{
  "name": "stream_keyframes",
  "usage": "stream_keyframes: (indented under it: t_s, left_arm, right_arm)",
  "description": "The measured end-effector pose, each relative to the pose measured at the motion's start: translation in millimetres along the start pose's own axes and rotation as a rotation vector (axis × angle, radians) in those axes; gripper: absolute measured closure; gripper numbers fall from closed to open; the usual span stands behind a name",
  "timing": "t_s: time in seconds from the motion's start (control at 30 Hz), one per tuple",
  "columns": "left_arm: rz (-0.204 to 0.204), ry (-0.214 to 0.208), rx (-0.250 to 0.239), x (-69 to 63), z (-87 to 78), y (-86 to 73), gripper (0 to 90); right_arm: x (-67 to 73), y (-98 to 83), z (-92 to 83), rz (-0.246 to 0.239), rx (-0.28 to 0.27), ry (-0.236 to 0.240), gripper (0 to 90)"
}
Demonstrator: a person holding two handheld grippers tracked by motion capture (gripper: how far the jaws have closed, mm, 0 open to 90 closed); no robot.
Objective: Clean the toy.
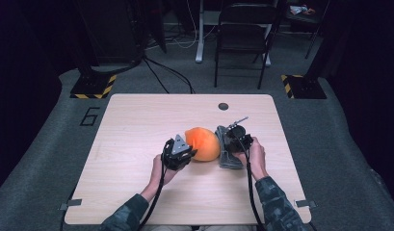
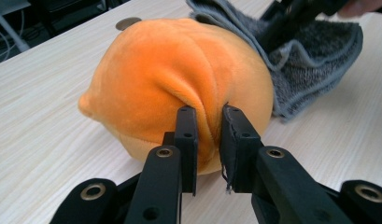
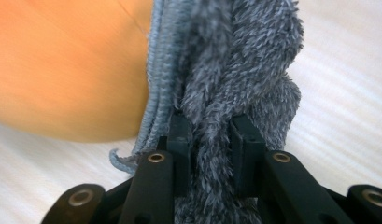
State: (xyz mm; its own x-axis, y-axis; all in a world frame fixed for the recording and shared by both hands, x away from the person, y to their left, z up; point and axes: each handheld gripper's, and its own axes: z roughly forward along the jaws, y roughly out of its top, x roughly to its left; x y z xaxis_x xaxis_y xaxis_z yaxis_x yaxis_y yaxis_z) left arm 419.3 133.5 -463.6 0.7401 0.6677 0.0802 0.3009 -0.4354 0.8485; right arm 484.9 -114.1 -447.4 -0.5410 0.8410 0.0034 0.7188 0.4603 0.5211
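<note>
Table: I see a light wooden table [image 1: 137, 144] with a small round dark grommet [image 1: 223, 106] near its far edge.

Orange plush: an orange plush toy [image 1: 203, 143] sits near the middle of the table, between my two grippers. In the left gripper view [image 2: 179, 79] it is rounded, with a small nub on one side and a paler patch underneath.

Grey towel: a bunched grey towel [image 1: 227, 149] lies just right of the plush and touches it. In the left gripper view [image 2: 314, 60] it is pressed against the far side of the plush.

Left gripper: my left gripper [image 1: 185, 153] is at the plush's near-left side. In its own view [image 2: 209, 140] the jaws are drawn close together and pinch a fold of the orange fabric.

Right gripper: my right gripper [image 1: 231, 137] is on top of the towel. In its own view [image 3: 211, 140] the jaws are narrowed on a thick ridge of the grey pile [image 3: 240, 70], with the plush [image 3: 62, 70] blurred beside it.

Hands: my left hand [image 1: 161, 168] and right hand [image 1: 255, 156] hold the grippers, in camouflage-patterned sleeves.

Background: a folding chair [image 1: 245, 33] stands beyond the table on grey carpet.
</note>
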Motion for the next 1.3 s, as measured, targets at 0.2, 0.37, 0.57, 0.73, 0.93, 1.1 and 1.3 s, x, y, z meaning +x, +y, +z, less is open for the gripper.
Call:
stream_keyframes:
  t_s: [0.2,0.37,0.57,0.73,0.93,1.1,1.3]
  left_arm:
    - [0.011,-0.002,-0.001,-2.9,0.3,0.8,77.5]
    - [0.02,0.001,0.006,-3.2,0.2,0.7,77.5]
    - [0.025,-0.009,0.008,-3.3,1.1,0.1,77.5]
    - [0.018,-0.009,0.006,-3.5,1.5,-0.1,77.5]
    - [0.015,-0.003,0.003,-2.4,1.5,-0.6,77.5]
    - [0.012,-0.009,0.009,-1.8,1.4,-0.8,77.5]
    - [0.013,-0.009,0.01,-1.4,1.1,-0.9,77.5]
  right_arm:
    - [18.3,11.8,-33.0,-0.054,-0.109,0.058,72.8]
    - [47.7,17.2,-38.2,-0.144,-0.147,0.073,72.7]
    - [44.1,15.3,-30.1,-0.134,-0.134,0.074,72.8]
    - [31.9,12.7,-26.0,-0.105,-0.108,0.054,72.8]
    - [20.2,8.5,-16.1,-0.072,-0.037,0.008,72.8]
    - [10.8,0.9,2.6,-0.043,0.011,-0.012,72.8]
    - [5.1,-6.2,21.8,-0.026,0.072,-0.034,72.7]
